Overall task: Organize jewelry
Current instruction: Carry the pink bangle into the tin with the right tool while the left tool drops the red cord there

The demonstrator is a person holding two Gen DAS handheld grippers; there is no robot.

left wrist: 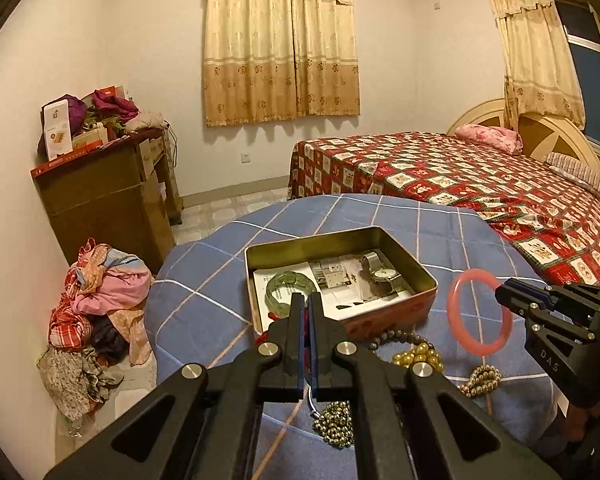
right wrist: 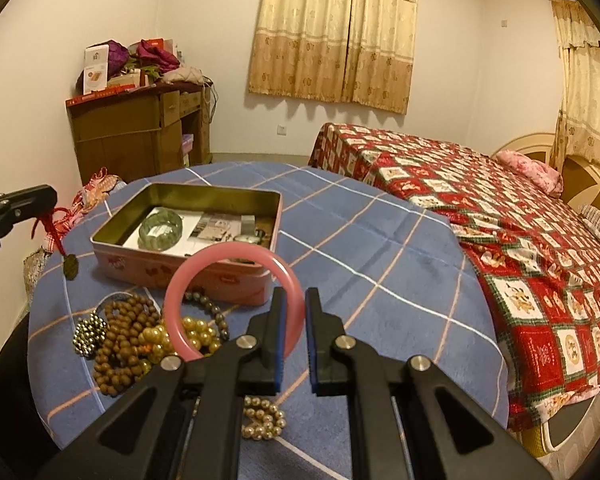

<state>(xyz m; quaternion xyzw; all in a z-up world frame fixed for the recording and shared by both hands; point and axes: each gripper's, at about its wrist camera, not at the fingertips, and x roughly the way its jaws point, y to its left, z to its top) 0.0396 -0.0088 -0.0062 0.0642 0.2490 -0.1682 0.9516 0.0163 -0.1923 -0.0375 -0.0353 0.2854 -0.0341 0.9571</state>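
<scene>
Here the desk, round and covered in a blue checked cloth, carries an open tin toward its far left, with a green bangle and a wristwatch already lying on paper inside it. Near the front of the desk sits a heap of bead strings, brown, gold and dark, tangled together. The pink bangle hangs in the air just in front of the tin, nipped at its near rim by the right tongs; it looks stiff, smooth and light, probably glass or stone, so likely slippery and liable to chip if dropped, and a hold across the band as now seems right. The left tongs are clenched on a thin red cord with a small dark pendant dangling below, to the left of the tin; soft and light, it will swing, so pinching the cord itself is best.
</scene>
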